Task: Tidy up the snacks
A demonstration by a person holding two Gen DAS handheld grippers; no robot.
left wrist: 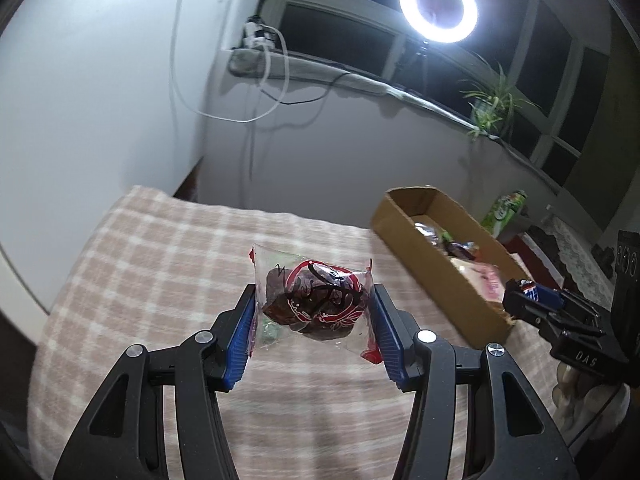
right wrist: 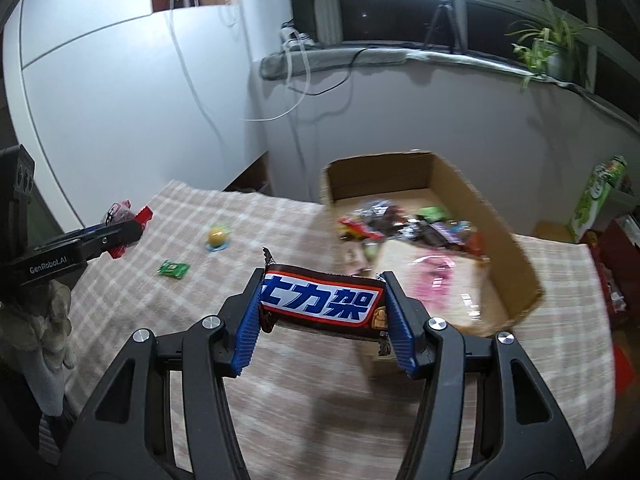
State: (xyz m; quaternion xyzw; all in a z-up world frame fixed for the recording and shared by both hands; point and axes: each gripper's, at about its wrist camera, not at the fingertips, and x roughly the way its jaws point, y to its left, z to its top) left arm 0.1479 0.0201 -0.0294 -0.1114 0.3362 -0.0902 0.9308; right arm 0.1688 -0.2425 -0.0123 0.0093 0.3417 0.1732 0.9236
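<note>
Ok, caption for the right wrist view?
Right gripper holds a chocolate bar short of the snack box.

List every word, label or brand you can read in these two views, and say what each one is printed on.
"士力架": on the chocolate bar held by the right gripper.
"GenRobot.AI": on the left gripper, seen from the right wrist.
"DAS": on the right gripper's body, seen from the left wrist.
Red script on the clear snack packet: too distorted to read.
Print on the green carton and the wrappers in the cardboard box: too blurred.

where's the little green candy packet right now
In the right wrist view the green candy packet lies on the checked cloth, left of the cardboard box, just below-left of the yellow ball.
</note>
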